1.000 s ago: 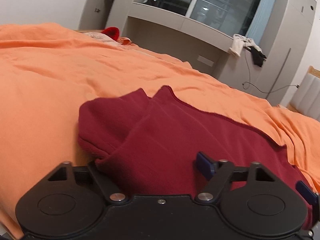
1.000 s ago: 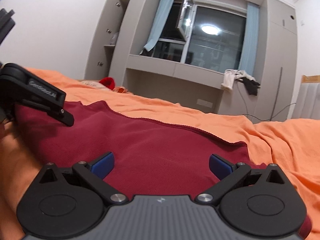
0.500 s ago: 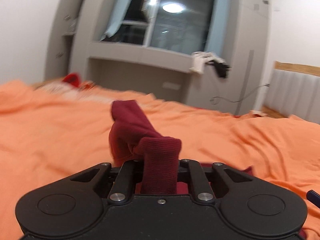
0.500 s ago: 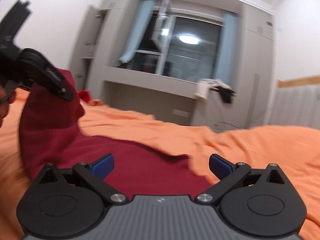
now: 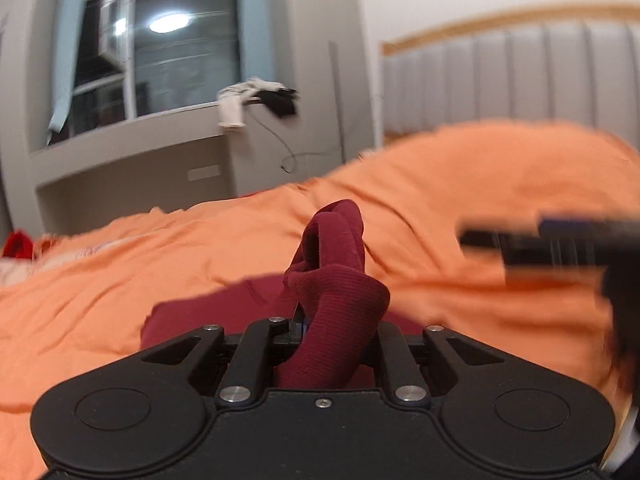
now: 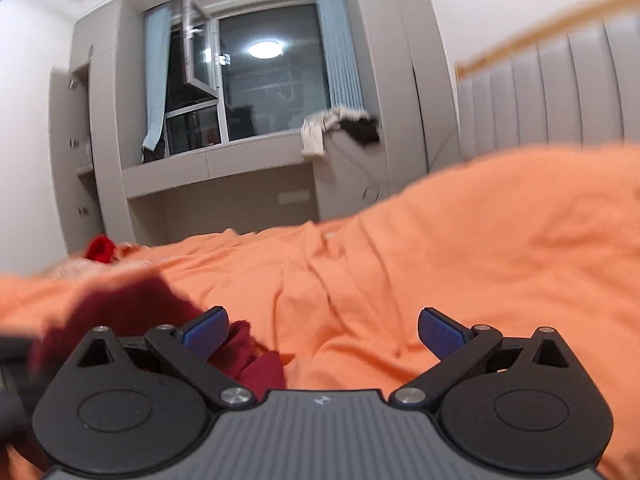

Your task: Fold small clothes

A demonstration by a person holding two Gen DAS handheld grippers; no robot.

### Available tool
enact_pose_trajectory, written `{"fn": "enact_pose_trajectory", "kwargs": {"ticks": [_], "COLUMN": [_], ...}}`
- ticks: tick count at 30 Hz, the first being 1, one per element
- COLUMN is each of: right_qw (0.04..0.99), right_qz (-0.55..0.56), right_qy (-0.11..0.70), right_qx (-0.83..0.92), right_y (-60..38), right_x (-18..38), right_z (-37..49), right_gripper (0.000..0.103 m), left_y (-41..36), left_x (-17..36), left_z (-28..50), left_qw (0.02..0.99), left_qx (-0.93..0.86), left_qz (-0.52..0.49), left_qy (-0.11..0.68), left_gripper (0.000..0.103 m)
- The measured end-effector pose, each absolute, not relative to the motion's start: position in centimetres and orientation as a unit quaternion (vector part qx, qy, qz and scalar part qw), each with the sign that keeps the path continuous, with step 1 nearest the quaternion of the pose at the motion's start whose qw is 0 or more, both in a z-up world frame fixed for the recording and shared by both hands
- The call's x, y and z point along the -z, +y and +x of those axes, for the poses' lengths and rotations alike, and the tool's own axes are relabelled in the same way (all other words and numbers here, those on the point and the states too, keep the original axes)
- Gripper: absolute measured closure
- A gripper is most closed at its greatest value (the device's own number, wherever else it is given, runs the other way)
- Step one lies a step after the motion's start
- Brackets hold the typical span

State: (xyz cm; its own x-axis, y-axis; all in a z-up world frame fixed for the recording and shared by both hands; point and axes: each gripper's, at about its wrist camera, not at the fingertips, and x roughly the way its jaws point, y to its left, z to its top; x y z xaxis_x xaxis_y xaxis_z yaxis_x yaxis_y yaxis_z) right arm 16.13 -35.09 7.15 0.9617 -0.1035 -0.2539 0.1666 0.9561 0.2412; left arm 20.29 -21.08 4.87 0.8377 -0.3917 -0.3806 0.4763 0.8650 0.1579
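Two grippers: left gripper [image 5: 320,320] jaws, open a second ago, now pinch the maroon garment [image 5: 340,280], bunched at frame centre; right gripper [image 6: 322,330] jaws spread, empty. Fold under way.

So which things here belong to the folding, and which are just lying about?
Job: dark red garment, pinched in the left gripper; right gripper, open.

Lying about: orange bedspread, white and black clothes on the sill, small red item.
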Motion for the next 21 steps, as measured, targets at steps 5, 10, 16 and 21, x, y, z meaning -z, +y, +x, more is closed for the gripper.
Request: {"fn": "enact_pose_trajectory", "kwargs": {"ticks": [5, 10, 16, 21], "right_qw": [0.948, 0.912, 0.879, 0.865], "right_qz": [0.269, 0.343, 0.387, 0.414], "right_qy": [0.169, 0.213, 0.248, 0.24], "right_qx": [-0.008, -0.068, -0.123, -0.151], "right_y": [-38.8, -39.4, -38.8, -39.1], "right_x": [-5.4, -4.1, -3.3, -3.1], "right_z": [17.9, 19.6, 22.6, 24.5], "right_gripper": [0.0, 0.0, 0.0, 0.008], "left_y": [-21.3, -20.4, -20.5, -21.0], "left_x": [-2.2, -2.0, -2.2, -2.0], "left_z": [19.2, 18.5, 16.7, 16.3], "left_qw": [0.941, 0.938, 0.935, 0.927], "left_qx": [0.233, 0.253, 0.268, 0.284], "left_qz": [0.164, 0.152, 0.185, 0.202], "left_qy": [0.184, 0.183, 0.142, 0.137], "left_gripper": [0.076, 0.047, 0.041, 0.082]}}
